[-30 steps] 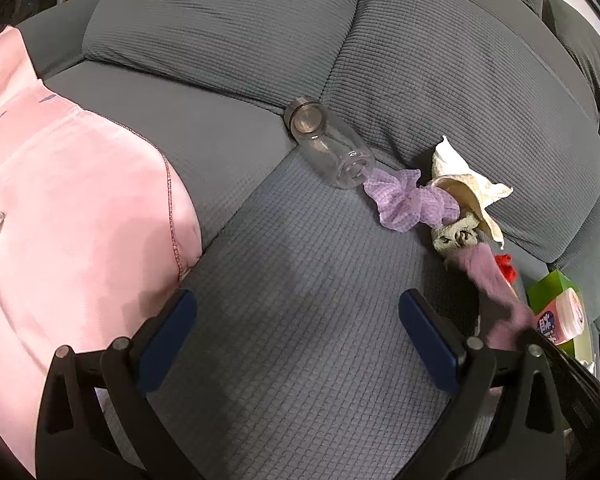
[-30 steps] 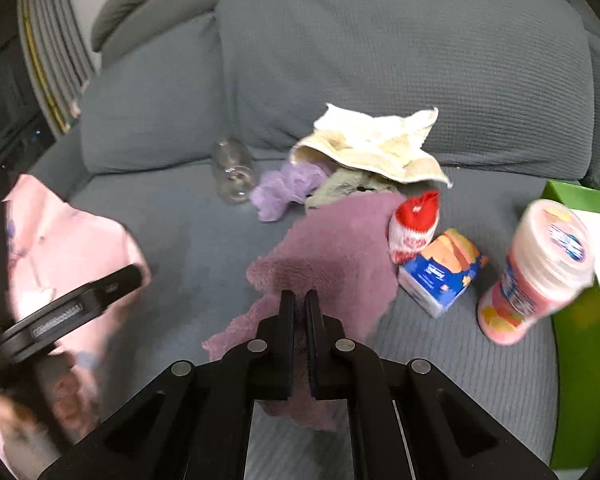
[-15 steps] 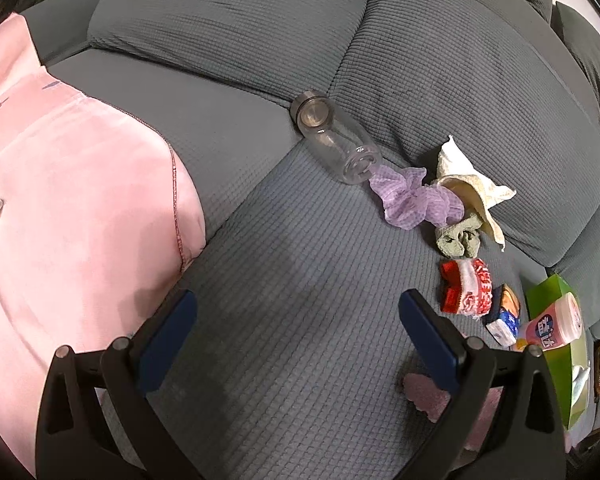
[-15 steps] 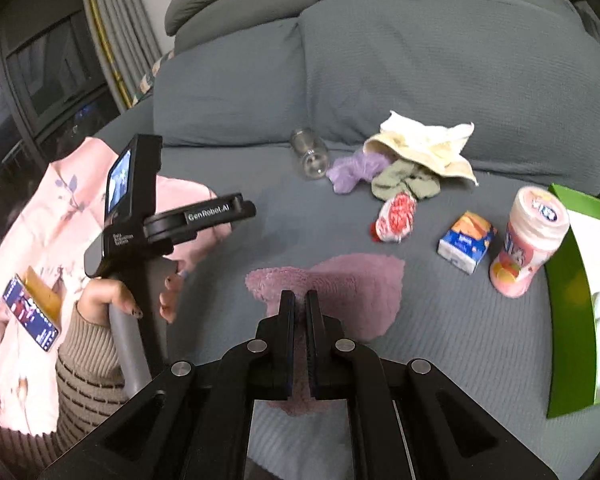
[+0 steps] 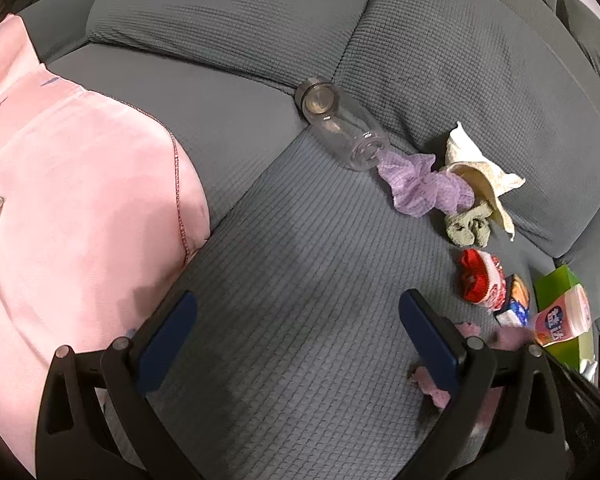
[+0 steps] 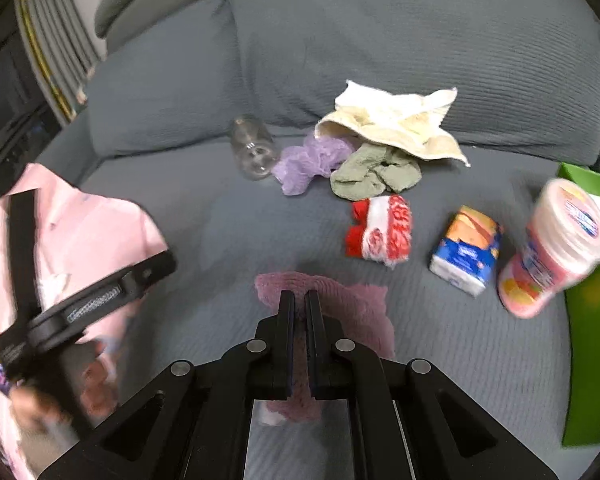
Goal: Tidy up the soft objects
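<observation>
Cloth: the mauve fleece cloth (image 6: 342,304) sits clamped in my right gripper (image 6: 299,312), jaws pinched tight on its near edge, the rest draped on the sofa seat (image 6: 220,216) just in front of the red-and-white sock (image 6: 380,232). Left gripper (image 5: 296,336) gapes wide and empty above the seat, well left of that sock. Looks light and limp, so I'd expect sag and drag; grab it at a bunched fold

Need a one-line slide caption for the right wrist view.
Right gripper shut on mauve fuzzy cloth over the grey sofa.
</observation>
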A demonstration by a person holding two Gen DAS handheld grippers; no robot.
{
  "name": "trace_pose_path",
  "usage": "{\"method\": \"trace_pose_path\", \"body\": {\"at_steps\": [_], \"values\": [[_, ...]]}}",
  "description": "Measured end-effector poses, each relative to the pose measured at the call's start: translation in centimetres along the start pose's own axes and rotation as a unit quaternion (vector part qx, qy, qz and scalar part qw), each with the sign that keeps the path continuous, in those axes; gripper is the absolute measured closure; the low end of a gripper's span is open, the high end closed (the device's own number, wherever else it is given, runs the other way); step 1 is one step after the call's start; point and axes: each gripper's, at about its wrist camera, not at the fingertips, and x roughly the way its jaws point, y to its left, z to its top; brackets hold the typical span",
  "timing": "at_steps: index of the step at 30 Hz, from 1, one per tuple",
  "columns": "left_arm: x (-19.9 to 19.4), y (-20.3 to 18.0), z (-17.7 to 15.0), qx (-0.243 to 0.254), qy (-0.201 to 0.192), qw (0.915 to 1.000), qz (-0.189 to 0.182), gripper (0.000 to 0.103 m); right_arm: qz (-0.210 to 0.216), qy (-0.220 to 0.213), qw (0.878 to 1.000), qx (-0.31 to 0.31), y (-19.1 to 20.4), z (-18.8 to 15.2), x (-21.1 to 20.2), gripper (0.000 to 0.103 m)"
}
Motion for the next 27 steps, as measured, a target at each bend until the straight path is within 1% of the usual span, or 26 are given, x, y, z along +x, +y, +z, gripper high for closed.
{"method": "trace_pose_path", "body": {"at_steps": [3, 5, 6, 8, 9, 10, 12, 13, 14, 15, 16, 17, 20, 22, 23, 25, 27], "values": [[0.2, -0.1, -0.1, 0.007, 0.008, 0.9999, 0.002, 0.002, 0.003, 0.018, 1.000, 0.014, -0.4, 0.6, 2.3, 0.097], [0.2, -0.2, -0.2, 0.011, 0.010, 0.9999, 0.003, 0.002, 0.008, 0.017, 0.999, 0.027, -1.1, 0.7, 3.3, 0.097], [0.3, -0.2, -0.2, 0.012, 0.012, 0.9998, 0.006, 0.002, -0.004, 0.019, 0.999, 0.027, -1.4, 0.5, 3.7, 0.097], [0.7, -0.4, -0.4, 0.015, 0.026, 0.9995, 0.006, 0.002, -0.034, 0.032, 0.999, 0.004, -1.5, 0.0, 4.4, 0.097], [0.8, -0.6, -0.5, 0.018, 0.034, 0.9992, -0.002, 0.002, -0.044, 0.040, 0.998, -0.002, -1.7, -0.3, 4.6, 0.097], [1.0, -0.8, -0.6, 0.021, 0.044, 0.9987, -0.015, 0.002, -0.044, 0.047, 0.998, 0.000, -2.0, -0.4, 4.6, 0.097], [1.2, -1.4, -1.0, 0.026, 0.064, 0.9964, -0.050, 0.002, -0.029, 0.054, 0.998, 0.017, -2.6, -0.4, 3.8, 0.095], [1.2, -1.8, -1.2, 0.029, 0.072, 0.9949, -0.065, 0.002, -0.021, 0.053, 0.998, 0.026, -3.0, -0.2, 3.2, 0.088], [1.3, -2.3, -1.5, 0.037, 0.082, 0.9924, -0.083, 0.002, -0.016, 0.048, 0.998, 0.037, -3.3, 0.0, 2.4, 0.075], [1.3, -2.8, -1.8, 0.046, 0.089, 0.9906, -0.093, 0.002, -0.012, 0.040, 0.998, 0.047, -3.7, 0.1, 1.6, 0.064], [1.4, -3.3, -2.1, 0.058, 0.096, 0.9889, -0.098, 0.002, -0.010, 0.028, 0.998, 0.060, -4.2, 0.1, 0.6, 0.043], [1.5, -3.9, -2.6, 0.076, 0.103, 0.9867, -0.100, 0.003, -0.010, 0.018, 0.997, 0.072, -4.6, 0.0, -0.2, 0.033], [1.4, -5.0, -3.3, 0.096, 0.110, 0.9830, -0.111, 0.003, -0.002, 0.006, 0.996, 0.093, -5.8, -0.1, -2.1, 0.032], [1.4, -5.9, -4.1, 0.110, 0.123, 0.9770, -0.135, 0.004, 0.018, 0.007, 0.994, 0.109, -6.5, -0.4, -2.8, 0.032], [1.5, -6.4, -4.6, 0.117, 0.132, 0.9734, -0.146, 0.004, 0.029, 0.013, 0.993, 0.115, -6.7, -0.5, -2.8, 0.032], [1.8, -7.5, -5.3, 0.133, 0.145, 0.9680, -0.156, 0.009, 0.044, 0.026, 0.992, 0.119, -6.8, -0.5, -2.1, 0.032], [2.1, -8.3, -6.0, 0.147, 0.155, 0.9643, -0.156, 0.013, 0.054, 0.048, 0.989, 0.127, -6.7, -0.8, -1.0, 0.032]]}}
